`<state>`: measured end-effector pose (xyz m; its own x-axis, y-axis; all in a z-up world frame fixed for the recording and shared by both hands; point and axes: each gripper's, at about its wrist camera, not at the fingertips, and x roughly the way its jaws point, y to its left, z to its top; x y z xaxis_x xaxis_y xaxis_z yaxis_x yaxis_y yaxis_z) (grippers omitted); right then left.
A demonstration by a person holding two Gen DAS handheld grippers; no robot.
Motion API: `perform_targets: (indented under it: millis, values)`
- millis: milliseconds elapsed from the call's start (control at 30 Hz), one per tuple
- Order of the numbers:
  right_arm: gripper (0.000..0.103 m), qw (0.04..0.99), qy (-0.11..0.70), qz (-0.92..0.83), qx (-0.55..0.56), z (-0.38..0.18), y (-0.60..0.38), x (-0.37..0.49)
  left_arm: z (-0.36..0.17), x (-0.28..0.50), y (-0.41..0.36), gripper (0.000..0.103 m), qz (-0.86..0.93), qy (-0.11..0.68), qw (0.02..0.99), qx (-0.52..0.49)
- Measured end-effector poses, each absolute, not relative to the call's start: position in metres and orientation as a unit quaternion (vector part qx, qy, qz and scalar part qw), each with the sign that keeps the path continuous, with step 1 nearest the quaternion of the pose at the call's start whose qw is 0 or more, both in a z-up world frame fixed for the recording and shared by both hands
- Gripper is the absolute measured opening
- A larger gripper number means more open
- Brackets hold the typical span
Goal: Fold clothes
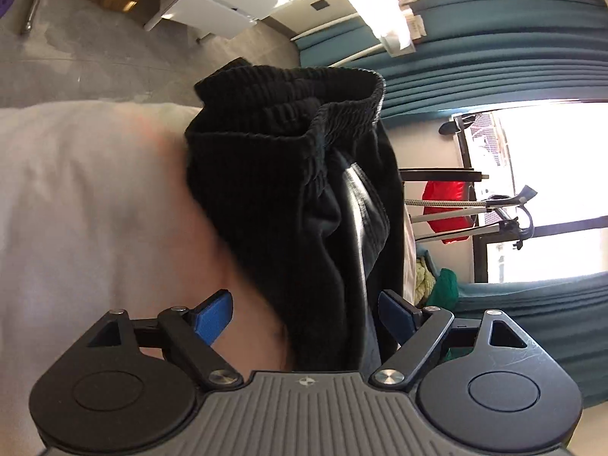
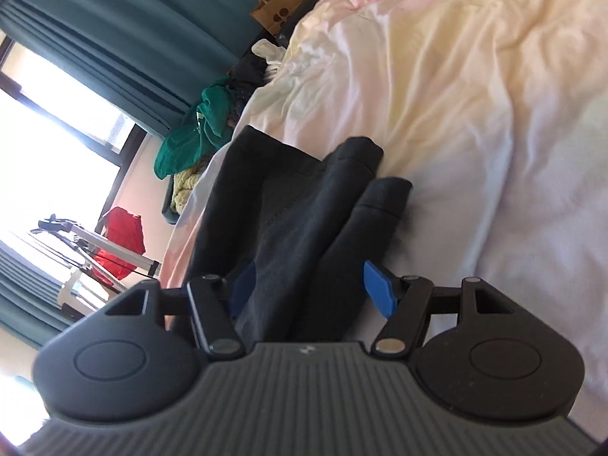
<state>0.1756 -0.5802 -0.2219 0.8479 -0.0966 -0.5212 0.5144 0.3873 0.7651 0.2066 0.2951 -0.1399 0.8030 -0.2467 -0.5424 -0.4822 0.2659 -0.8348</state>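
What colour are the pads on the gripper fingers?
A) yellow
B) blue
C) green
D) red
B: the pads on the left gripper and on the right gripper are blue, spread wide on either side of the dark garment.

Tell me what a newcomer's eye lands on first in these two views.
The black garment fills the middle of the left wrist view, its ribbed waistband bunched at the top, running down between the open blue pads of the left hand-held gripper. In the right wrist view its two dark legs lie on the pale rumpled bedding, between the open right hand-held gripper. Teal curtains frame a glaring window.
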Motion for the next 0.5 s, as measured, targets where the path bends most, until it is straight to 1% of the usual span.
perform_targets:
  millis: [67, 133, 233, 267, 300, 333, 400, 433, 467, 500]
  values:
    - [0.066, 0.791, 0.207, -0.177, 0.548, -0.235, -0.579, 0.175, -0.165, 0.190, 0.288, 0.085, 0.093, 0.305, 0.719, -0.617]
    - [0.066, 0.781, 0.210, -0.168, 0.564, -0.245, -0.578, 0.179, -0.181, 0.180, 0.293, 0.085, 0.096, 0.289, 0.718, -0.625]
    - [0.066, 0.793, 0.191, -0.178, 0.551, -0.249, -0.577, 0.195, -0.181, 0.203, 0.295, 0.086, 0.088, 0.263, 0.730, -0.624]
    - [0.066, 0.797, 0.185, -0.181, 0.547, -0.250, -0.577, 0.200, -0.179, 0.212, 0.296, 0.084, 0.093, 0.250, 0.739, -0.619]
    - [0.066, 0.800, 0.179, -0.184, 0.542, -0.251, -0.577, 0.205, -0.177, 0.220, 0.296, 0.079, 0.097, 0.238, 0.747, -0.614]
    - [0.066, 0.804, 0.173, -0.187, 0.537, -0.252, -0.576, 0.211, -0.175, 0.230, 0.297, 0.077, 0.102, 0.221, 0.745, -0.621]
    - [0.064, 0.811, 0.160, -0.193, 0.528, -0.255, -0.576, 0.221, -0.173, 0.243, 0.298, 0.070, 0.114, 0.196, 0.740, -0.633]
    - [0.054, 0.815, 0.156, -0.201, 0.520, -0.256, -0.575, 0.225, -0.172, 0.248, 0.299, 0.067, 0.126, 0.195, 0.739, -0.632]
    - [0.037, 0.820, 0.153, -0.217, 0.506, -0.255, -0.574, 0.228, -0.169, 0.256, 0.297, 0.055, 0.138, 0.201, 0.739, -0.628]
    - [0.029, 0.824, 0.153, -0.229, 0.495, -0.255, -0.574, 0.230, -0.168, 0.261, 0.296, 0.042, 0.147, 0.205, 0.741, -0.623]
